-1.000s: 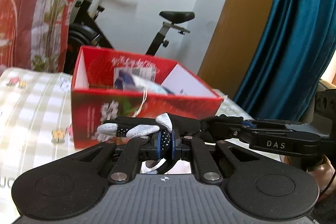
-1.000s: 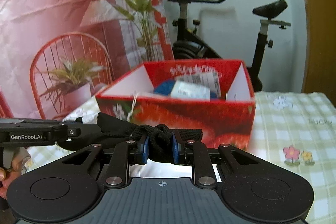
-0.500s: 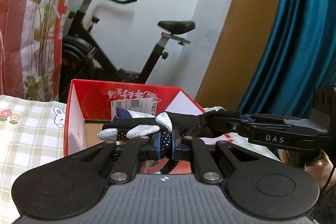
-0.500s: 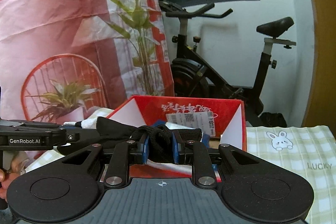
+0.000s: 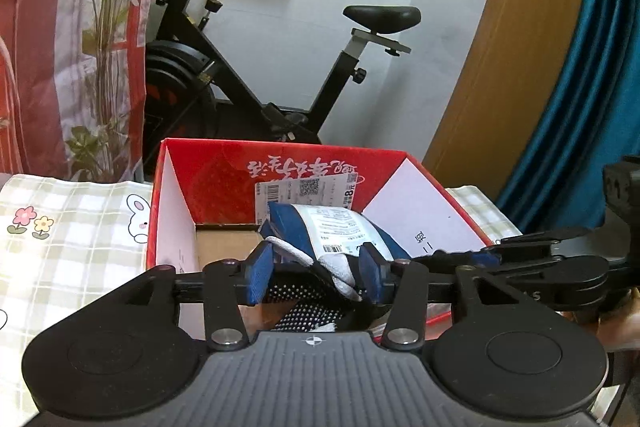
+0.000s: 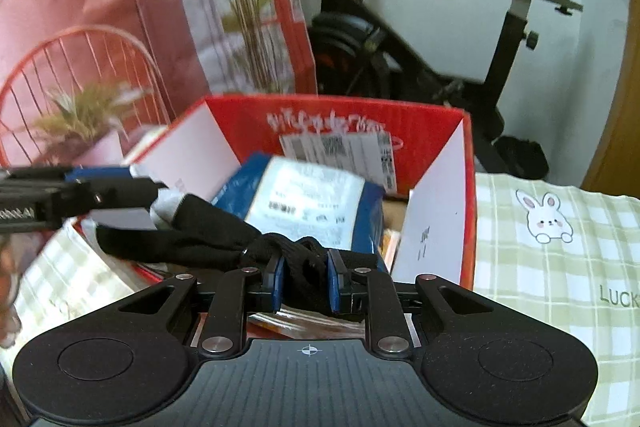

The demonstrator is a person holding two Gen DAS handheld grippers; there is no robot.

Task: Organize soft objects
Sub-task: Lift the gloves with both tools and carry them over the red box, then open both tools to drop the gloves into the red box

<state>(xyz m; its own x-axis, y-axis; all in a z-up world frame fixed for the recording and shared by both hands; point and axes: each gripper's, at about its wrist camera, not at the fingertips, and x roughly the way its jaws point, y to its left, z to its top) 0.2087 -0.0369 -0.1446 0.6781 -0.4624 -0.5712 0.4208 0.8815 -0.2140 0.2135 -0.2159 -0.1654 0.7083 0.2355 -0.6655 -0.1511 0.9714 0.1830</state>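
A black glove (image 6: 192, 227) with grey fingertips and white grip dots hangs over the open red cardboard box (image 6: 340, 107). My right gripper (image 6: 306, 277) is shut on the glove's cuff above the box's near edge. My left gripper (image 5: 315, 277) hovers over the box (image 5: 280, 147); its jaws are opening, and the glove's finger end (image 5: 336, 267) sags loose between the blue pads, which do not press on it. Inside the box lies a blue-and-white packaged item (image 5: 332, 231), also seen from the right (image 6: 312, 199).
The box stands on a green-and-white checked tablecloth (image 6: 560, 267) printed with rabbits. A black exercise bike (image 5: 240, 87) stands behind the table. A red wire chair with a potted plant (image 6: 76, 115) is at the left, a teal curtain (image 5: 580, 67) at the right.
Both grippers moved forward from in front of the box to above it. The left jaws went from shut on the glove's fingers to spread apart, and that end drooped into the box.
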